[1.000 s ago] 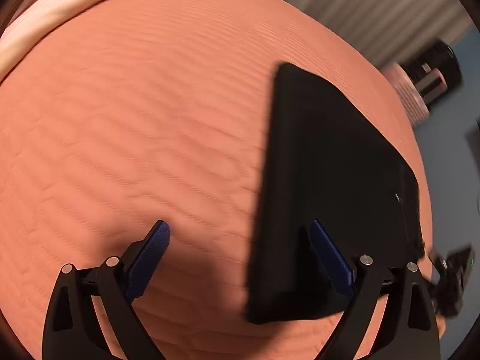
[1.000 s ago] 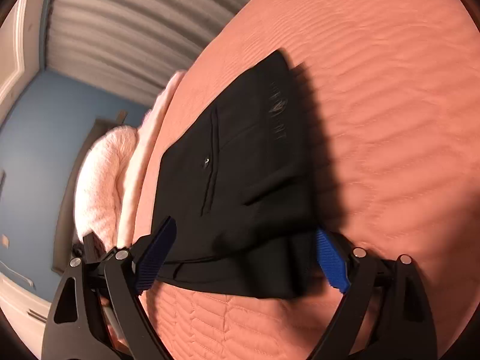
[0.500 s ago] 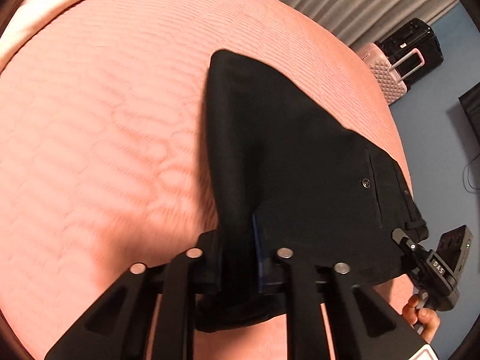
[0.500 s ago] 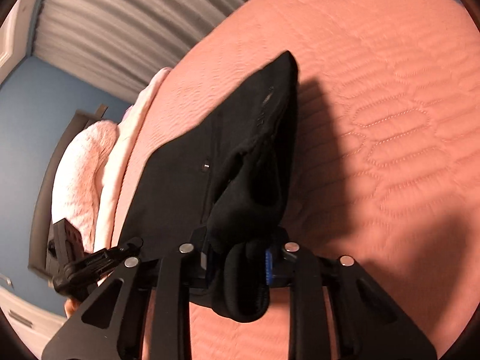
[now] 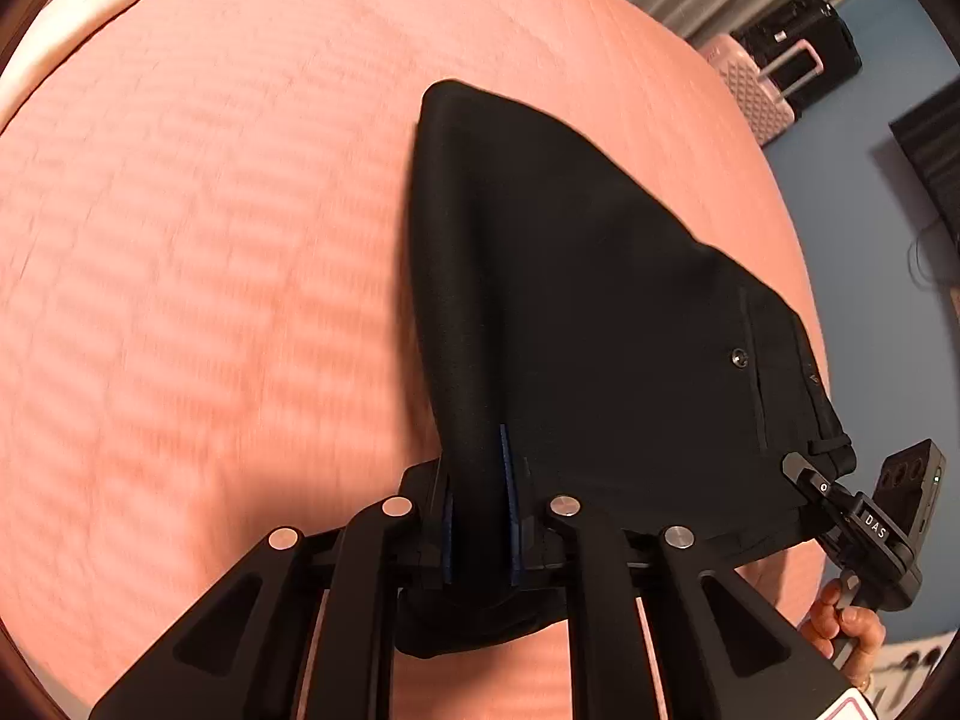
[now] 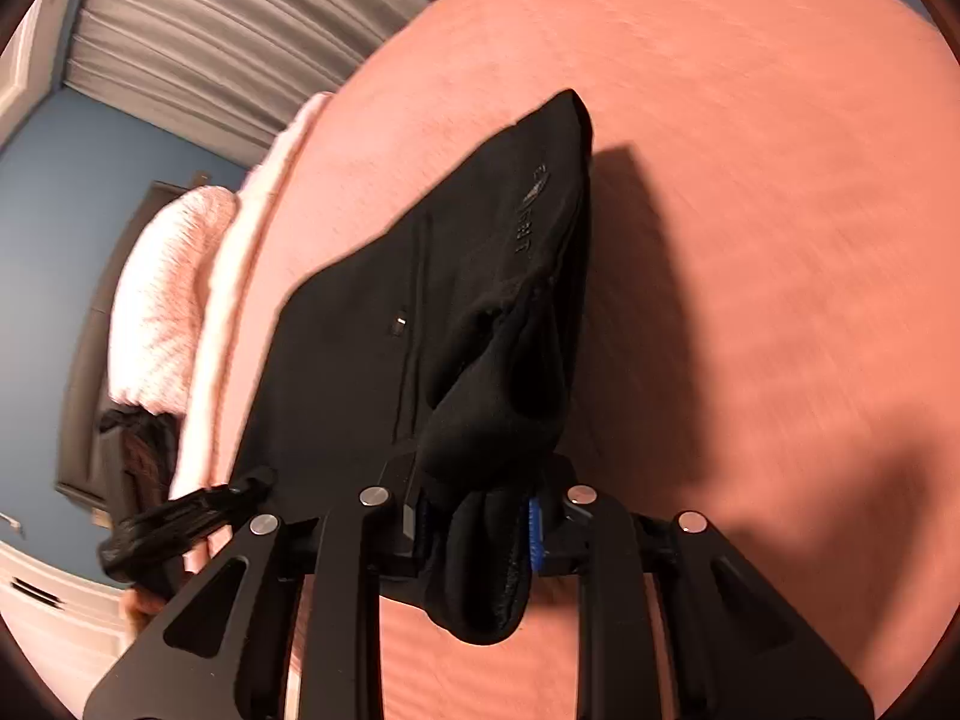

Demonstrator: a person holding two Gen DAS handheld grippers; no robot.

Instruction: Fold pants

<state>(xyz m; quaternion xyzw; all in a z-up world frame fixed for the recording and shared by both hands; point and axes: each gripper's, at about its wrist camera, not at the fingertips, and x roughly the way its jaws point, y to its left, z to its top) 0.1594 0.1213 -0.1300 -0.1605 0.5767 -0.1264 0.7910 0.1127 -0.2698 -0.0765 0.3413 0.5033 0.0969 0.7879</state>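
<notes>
1. The left tool (image 5: 480, 510) is clamped on one near corner of the black pants (image 5: 600, 300); its jaws stand narrow, with a fold of cloth pinched between the blue pads.
2. The right tool (image 6: 480, 516) grips the other near corner, its jaws closed on a thicker bunch of fabric that bulges above and sags below the blue pad (image 6: 535, 534).
3. The pants are already folded into a compact dark panel. The near edge is raised by both tools, while the far end tapers to a point that looks to rest on the bed (image 5: 210, 240).
4. The bed wears a salmon-pink quilted cover (its stitched pattern is smeared by blur in both views). A dark shadow of the pants falls on the cover to the right of them in the right wrist view.
5. On the upper face of the pants a back pocket with a small button (image 5: 738, 358) shows, and a faint printed mark lies near the far tip in the right wrist view.
6. In the left wrist view the other tool shows at the lower right edge, with a person's fingers (image 5: 852, 624) around its handle.
7. Beyond the bed stand a pink suitcase (image 5: 750, 90) and a black suitcase (image 5: 810, 36) against a grey curtain (image 6: 210, 30); the wall is blue.
8. A pale pink fluffy blanket (image 6: 162, 300) lies along the bed's far left edge in the right wrist view.
</notes>
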